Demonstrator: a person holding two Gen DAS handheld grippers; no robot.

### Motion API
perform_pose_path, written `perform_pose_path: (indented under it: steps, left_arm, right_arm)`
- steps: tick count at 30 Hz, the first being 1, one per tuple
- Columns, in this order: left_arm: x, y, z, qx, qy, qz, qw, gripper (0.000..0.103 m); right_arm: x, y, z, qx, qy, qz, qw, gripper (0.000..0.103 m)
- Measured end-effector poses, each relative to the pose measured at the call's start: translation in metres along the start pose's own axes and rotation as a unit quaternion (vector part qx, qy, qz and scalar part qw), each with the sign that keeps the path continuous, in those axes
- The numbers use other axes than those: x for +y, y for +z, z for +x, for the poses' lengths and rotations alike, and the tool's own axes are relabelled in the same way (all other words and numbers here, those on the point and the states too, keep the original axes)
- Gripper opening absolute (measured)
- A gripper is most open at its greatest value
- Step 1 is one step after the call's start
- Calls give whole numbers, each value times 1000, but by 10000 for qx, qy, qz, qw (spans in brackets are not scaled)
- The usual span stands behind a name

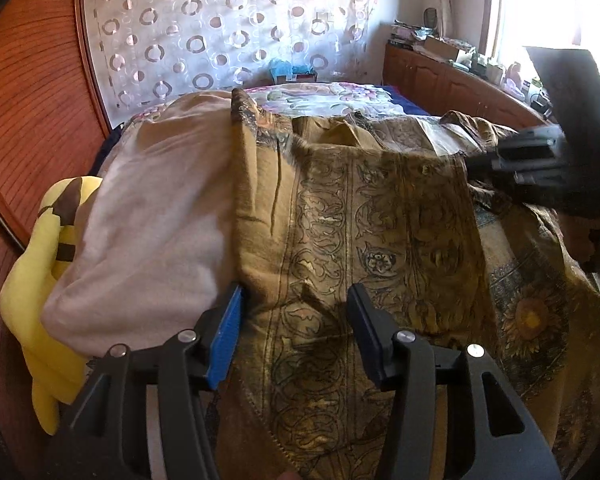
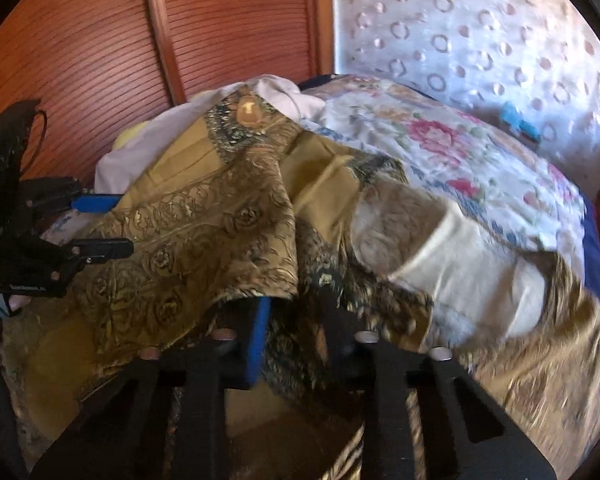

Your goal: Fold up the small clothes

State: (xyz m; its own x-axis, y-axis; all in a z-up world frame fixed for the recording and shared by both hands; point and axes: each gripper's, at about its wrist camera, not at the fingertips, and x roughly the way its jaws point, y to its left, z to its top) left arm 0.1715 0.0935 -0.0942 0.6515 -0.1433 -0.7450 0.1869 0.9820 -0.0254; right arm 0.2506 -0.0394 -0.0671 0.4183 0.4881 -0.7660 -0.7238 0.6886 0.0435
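Mustard-gold garment [image 1: 380, 216] with dark scroll print, spread crumpled across frame centre; one edge folded over [image 2: 204, 232] at centre left

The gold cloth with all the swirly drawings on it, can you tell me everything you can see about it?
The gold cloth is thin, soft-looking fabric printed with dark scrolls, rosettes and a sunflower. It lies rumpled on the bed, partly over a white garment, with one flap folded back over itself. The left gripper hangs open above it, a finger on each side of a printed band. The right gripper has fabric bunched between its fingers.
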Motion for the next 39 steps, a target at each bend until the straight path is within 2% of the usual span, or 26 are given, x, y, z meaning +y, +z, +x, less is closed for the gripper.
perform_pose_path:
  steps: [2,5,14,16,18,21,26,30,34,39]
  left_arm:
    - [0,0,0,-1,-1,1,10000,52]
    - [0,0,0,4,12,17,10000,52]
    - [-9,0,2,38,265,237,9994,53]
    - [-10,0,1,28,282,241,9993,53]
    - [-10,1,-2,26,282,218,9994,53]
    - [-9,5,-11,-77,291,37,9995,53]
    - [-19,19,-33,-376,275,-50,9989,53]
    - [-35,33,-41,-523,127,21,9985,53]
    - [-58,46,-39,-597,-127,119,9981,53]
    - [-95,54,-20,-503,-365,388,9973,53]
  right_arm:
    - [-1,4,-8,-309,-464,-63,9984,6]
    - [-12,8,-30,-838,-1034,206,9909,6]
    - [-39,-23,-65,-765,-1093,771,9881,8]
    - [-43,-32,-81,-826,-1145,913,9858,12]
    - [-47,-44,-98,-880,-1195,1071,9831,30]
    - [-57,-62,-125,-1009,-1316,1338,9770,45]
    - [-75,-96,-172,-1184,-1710,1706,9631,51]
    - [-88,-125,-207,-1239,-2049,1954,9511,63]
    - [-103,-152,-233,-1225,-2367,2195,9385,64]
    - [-120,-187,-251,-1077,-2663,2500,9247,64]
